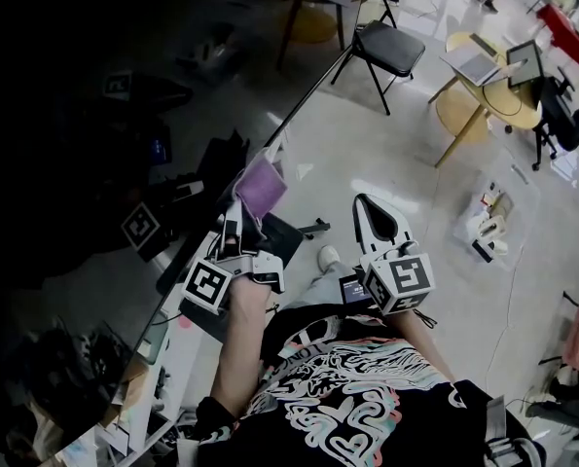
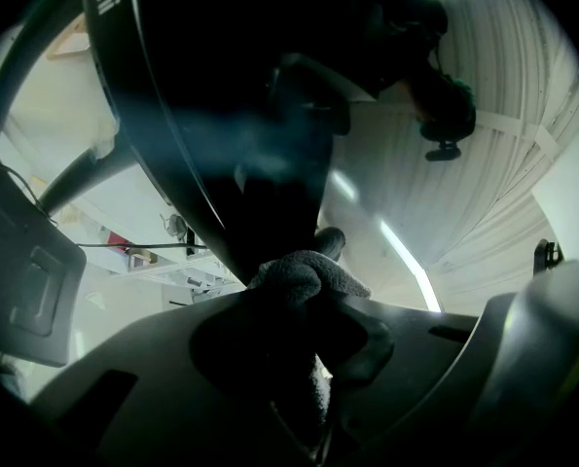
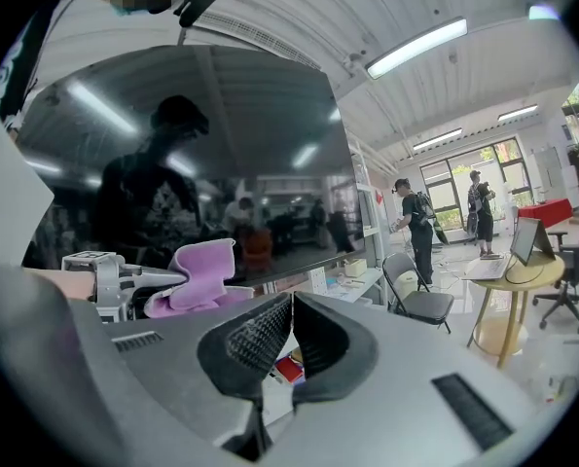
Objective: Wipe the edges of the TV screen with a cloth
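A big dark TV screen (image 1: 85, 134) fills the left of the head view and reflects the room. My left gripper (image 1: 238, 220) is shut on a purple cloth (image 1: 261, 187), which is pressed at the screen's lower edge (image 1: 279, 142). In the left gripper view the cloth (image 2: 304, 275) bunches between the jaws right against the dark TV bezel (image 2: 211, 163). The right gripper view shows the cloth (image 3: 194, 278) and the screen (image 3: 201, 154) from the side. My right gripper (image 1: 377, 224) hovers to the right of the screen, jaws shut and holding nothing (image 3: 291, 334).
A low shelf (image 1: 162, 329) with clutter runs under the TV. A black chair (image 1: 386, 49) and a round wooden table (image 1: 493, 86) with laptops stand behind. Two people (image 3: 416, 224) stand far off by the windows. Boxes (image 1: 488, 224) lie on the floor at right.
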A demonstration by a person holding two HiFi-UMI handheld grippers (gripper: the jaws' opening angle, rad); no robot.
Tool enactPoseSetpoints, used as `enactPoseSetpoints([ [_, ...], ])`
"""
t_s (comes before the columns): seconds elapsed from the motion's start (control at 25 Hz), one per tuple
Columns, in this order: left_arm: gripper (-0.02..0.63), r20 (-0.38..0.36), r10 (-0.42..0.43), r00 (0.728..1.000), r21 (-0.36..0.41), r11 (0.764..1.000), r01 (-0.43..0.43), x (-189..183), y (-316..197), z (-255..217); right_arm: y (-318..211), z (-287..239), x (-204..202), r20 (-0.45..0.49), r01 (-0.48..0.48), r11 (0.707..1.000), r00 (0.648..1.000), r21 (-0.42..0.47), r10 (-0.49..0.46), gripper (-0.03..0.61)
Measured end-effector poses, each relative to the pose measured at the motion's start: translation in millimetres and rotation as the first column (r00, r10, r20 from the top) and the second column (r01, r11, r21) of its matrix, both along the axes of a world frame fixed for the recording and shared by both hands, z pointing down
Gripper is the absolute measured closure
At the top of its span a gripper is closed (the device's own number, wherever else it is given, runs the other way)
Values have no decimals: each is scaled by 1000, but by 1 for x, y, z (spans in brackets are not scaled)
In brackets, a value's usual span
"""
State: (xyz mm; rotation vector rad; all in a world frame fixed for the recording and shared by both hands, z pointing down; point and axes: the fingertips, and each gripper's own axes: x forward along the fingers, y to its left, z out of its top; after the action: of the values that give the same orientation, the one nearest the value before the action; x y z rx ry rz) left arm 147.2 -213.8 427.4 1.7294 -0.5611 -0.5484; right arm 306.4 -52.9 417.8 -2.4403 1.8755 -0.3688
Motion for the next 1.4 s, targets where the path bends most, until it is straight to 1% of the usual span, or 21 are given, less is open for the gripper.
enactPoseSetpoints([
  [0.32, 522, -5, 6, 1000, -9, 1000, -6, 10, -4, 3, 3, 6, 11, 19, -30, 1000, 999, -1, 30, 548],
  [0.64, 522, -27, -3, 1000, -24, 1000, 3, 5, -6, 5, -4, 12, 2, 18, -13, 1000, 1000, -8, 13, 548],
  [0.84, 522, -26, 0, 1000, -32, 999, -1, 23, -6, 3, -1, 10, 22, 28, -30, 999, 999, -9, 31, 548],
  [1.08, 522, -38, 6, 999, -40, 999, -8, 31, -9, 5, -1, 14, 26, 33, -41, 999, 999, -11, 41, 548],
  [1.4, 522, -55, 12, 998, -51, 999, -15, 68, -17, 2, -7, 11, 59, 34, -62, 998, 997, -20, 62, 548],
])
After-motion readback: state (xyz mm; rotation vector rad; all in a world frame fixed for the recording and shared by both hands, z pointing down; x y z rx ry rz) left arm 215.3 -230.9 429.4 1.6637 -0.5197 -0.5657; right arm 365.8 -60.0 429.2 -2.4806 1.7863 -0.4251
